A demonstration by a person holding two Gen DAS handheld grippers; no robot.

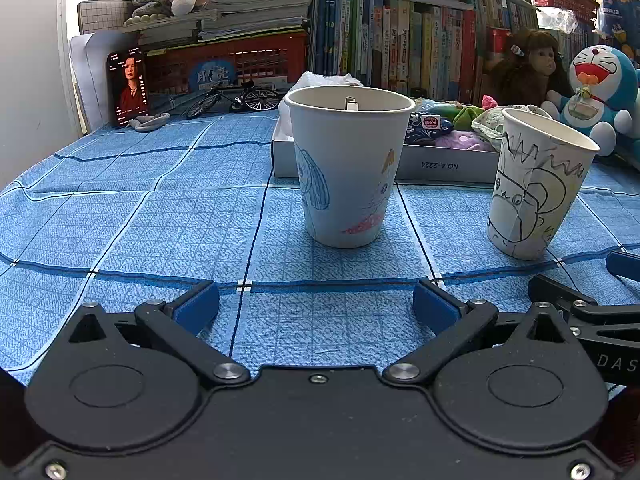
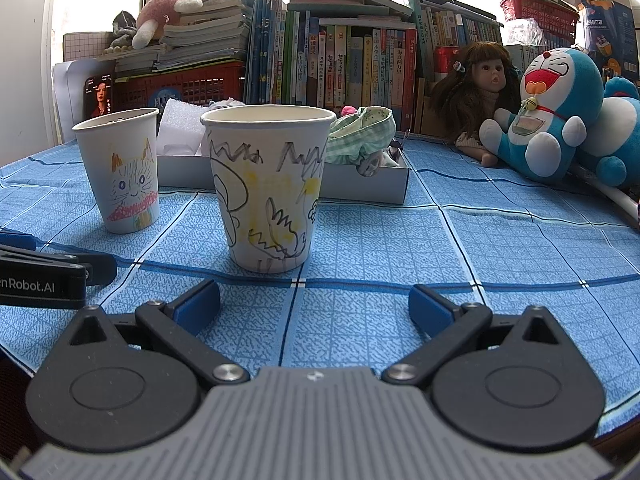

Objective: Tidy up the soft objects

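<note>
A shallow white box (image 1: 440,162) (image 2: 360,184) at the back of the table holds soft things: a green checked cloth (image 2: 362,134), a purple piece (image 1: 460,140) and a dark blue pouch (image 1: 428,124). Two drawn-on paper cups stand in front of it: the cat cup (image 1: 346,164) (image 2: 120,168) and the scribbled cup (image 1: 536,184) (image 2: 268,188). My left gripper (image 1: 316,308) is open and empty, just short of the cat cup. My right gripper (image 2: 314,306) is open and empty, just short of the scribbled cup.
A blue checked cloth (image 1: 160,220) covers the table. A Doraemon plush (image 2: 552,116) and a doll (image 2: 480,92) sit at the back right before a row of books (image 2: 340,64). A phone (image 1: 128,86), a red basket (image 1: 224,64) and a model bicycle (image 1: 236,98) stand back left.
</note>
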